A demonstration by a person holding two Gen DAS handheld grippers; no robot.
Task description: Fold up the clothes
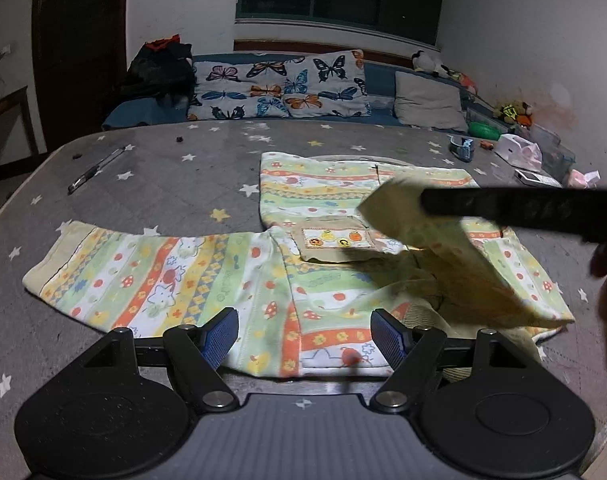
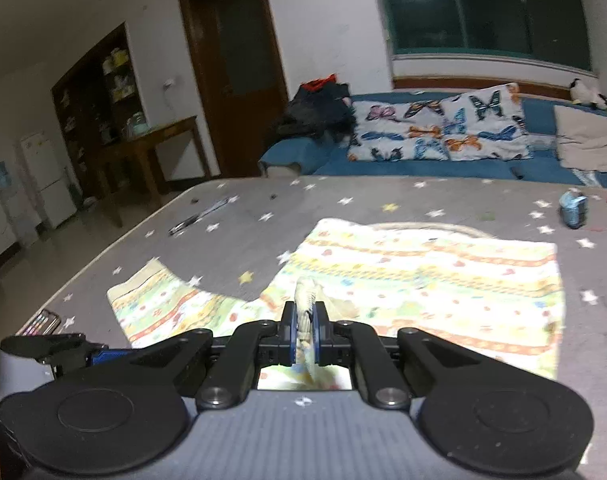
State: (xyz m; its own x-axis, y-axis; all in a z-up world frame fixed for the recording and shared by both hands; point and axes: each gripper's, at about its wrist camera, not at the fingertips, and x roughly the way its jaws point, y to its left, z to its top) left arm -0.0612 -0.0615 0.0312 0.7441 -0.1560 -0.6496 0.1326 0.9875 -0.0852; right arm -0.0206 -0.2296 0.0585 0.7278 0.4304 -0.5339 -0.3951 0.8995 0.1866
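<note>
While the garment (image 1: 303,280) lies spread flat on the grey, star-printed tabletop (image 1: 163,168), its look is plain: pale cloth banded in green, yellow and orange stripes with small mushrooms, flowers and cartoon figures, and a beige patch pocket (image 1: 335,240) near the middle. One sleeve (image 1: 135,276) stretches out flat to the left, ending in a cream cuff. A pen (image 1: 95,170) lies on the tabletop, well apart beyond that sleeve. The left gripper (image 1: 303,334) hovers over the near hem, its blue-padded fingers (image 1: 219,336) spread wide with nothing between them. To the right, the right gripper (image 2: 304,326) has its fingers pinched tight on a fold of the cloth, lifting the right sleeve (image 1: 443,240) up over the body.
</note>
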